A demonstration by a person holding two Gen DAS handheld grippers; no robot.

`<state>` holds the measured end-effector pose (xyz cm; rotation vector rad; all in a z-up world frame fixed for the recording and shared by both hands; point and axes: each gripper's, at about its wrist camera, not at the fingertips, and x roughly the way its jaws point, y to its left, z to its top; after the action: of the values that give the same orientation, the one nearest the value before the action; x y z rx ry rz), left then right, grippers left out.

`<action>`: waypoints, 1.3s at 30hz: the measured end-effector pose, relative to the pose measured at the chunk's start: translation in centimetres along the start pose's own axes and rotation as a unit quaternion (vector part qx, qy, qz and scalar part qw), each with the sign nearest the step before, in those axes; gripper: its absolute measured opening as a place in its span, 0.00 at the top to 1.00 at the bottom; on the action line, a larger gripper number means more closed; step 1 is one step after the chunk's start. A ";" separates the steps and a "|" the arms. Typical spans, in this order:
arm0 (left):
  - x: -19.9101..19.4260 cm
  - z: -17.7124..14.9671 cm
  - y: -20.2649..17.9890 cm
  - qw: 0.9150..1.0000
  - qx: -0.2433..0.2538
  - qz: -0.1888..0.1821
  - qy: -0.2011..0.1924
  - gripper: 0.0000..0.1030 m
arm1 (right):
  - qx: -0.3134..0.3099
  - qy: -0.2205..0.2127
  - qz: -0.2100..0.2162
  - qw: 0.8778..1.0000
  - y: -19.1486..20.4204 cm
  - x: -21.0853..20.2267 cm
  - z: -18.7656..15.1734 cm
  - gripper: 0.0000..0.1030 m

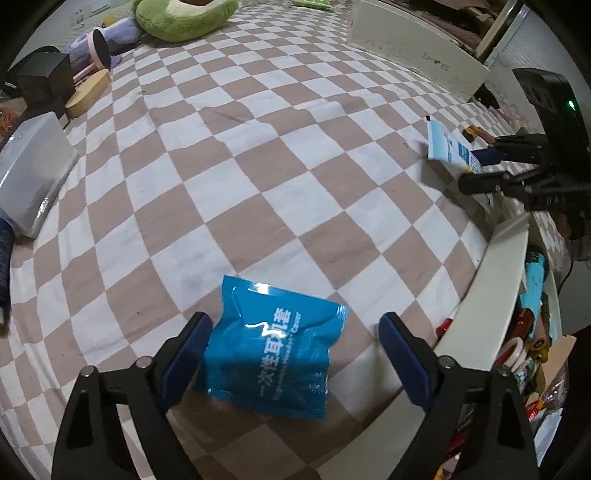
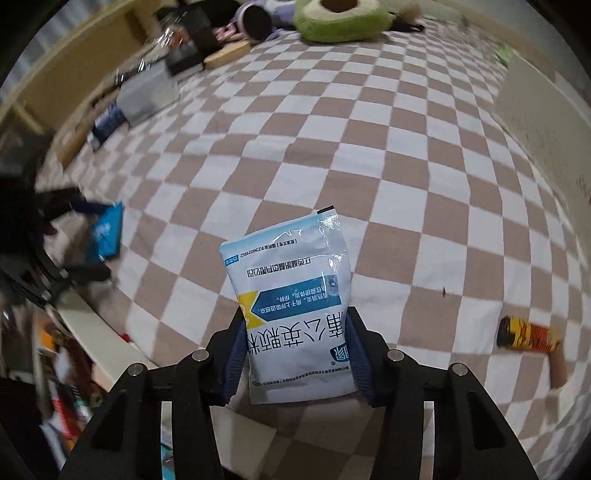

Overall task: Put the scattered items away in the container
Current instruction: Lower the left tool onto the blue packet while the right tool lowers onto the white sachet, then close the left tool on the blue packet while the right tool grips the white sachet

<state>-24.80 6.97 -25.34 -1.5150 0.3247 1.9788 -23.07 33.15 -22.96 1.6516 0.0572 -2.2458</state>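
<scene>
A blue foil packet [image 1: 273, 347] lies on the checked cloth between the fingers of my left gripper [image 1: 295, 350]. The jaws stand wide; the left pad [image 1: 188, 347] is at the packet's edge and the right pad is well clear of it. My right gripper [image 2: 297, 354] is shut on a white and blue sachet [image 2: 291, 306], which stands up out of the jaws. The left wrist view shows that gripper [image 1: 480, 166] holding the sachet [image 1: 448, 146] above the cloth at the right. The white container [image 1: 495, 295], filled with several small items, lies at the right edge there.
An orange and black tube [image 2: 528, 334] lies on the cloth to the right. A clear plastic box [image 1: 29, 173], a black box [image 1: 44, 77] and a wooden piece [image 1: 88, 94] line the far left. A green plush avocado [image 1: 181, 18] and a white box [image 1: 417, 48] sit at the back.
</scene>
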 end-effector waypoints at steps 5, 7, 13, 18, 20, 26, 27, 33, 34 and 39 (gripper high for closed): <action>-0.2 -0.4 0.3 1.000 -0.006 -0.018 -0.004 0.24 | 0.035 -0.007 0.020 0.999 -1.0 -0.7 -0.4 0.51; -0.6 -0.5 0.7 1.000 -0.016 -0.020 -0.006 0.42 | 0.038 -0.008 0.021 0.999 -0.7 -0.9 -0.3 0.51; -0.6 -0.4 0.5 1.000 -0.017 -0.015 -0.004 0.43 | 0.036 -0.010 0.024 0.999 -0.2 -0.8 -0.2 0.51; -1.0 -0.5 0.5 1.000 -0.025 -0.008 -0.011 0.46 | 0.036 -0.013 0.030 0.999 0.4 -1.0 -0.1 0.51; -1.2 -0.5 0.7 0.999 -0.035 -0.009 -0.014 0.46 | 0.035 -0.014 0.029 0.999 0.6 -1.1 -0.2 0.51; -2.9 -0.4 1.1 0.997 -0.063 -0.031 -0.042 0.46 | 0.030 -0.022 0.031 0.999 1.4 -1.7 -0.5 0.51; -3.4 -0.3 1.2 0.996 -0.065 -0.030 -0.049 0.46 | 0.029 -0.025 0.030 0.999 1.5 -2.0 -0.5 0.51; -7.8 -0.4 0.8 0.987 -0.100 -0.045 -0.118 0.46 | 0.029 -0.058 0.035 0.997 2.6 -4.9 -0.3 0.51; -8.6 -0.5 0.6 0.985 -0.104 -0.045 -0.128 0.46 | 0.027 -0.066 0.036 0.997 2.9 -5.7 -0.2 0.51; -12.5 -0.8 -1.9 0.980 -0.092 -0.030 -0.172 0.46 | 0.010 -0.107 0.041 0.993 5.2 -9.8 -0.1 0.51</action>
<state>-21.12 3.99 -13.57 -1.2385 -0.0507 2.2230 -18.88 30.83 -12.95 1.3863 -0.0853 -2.3521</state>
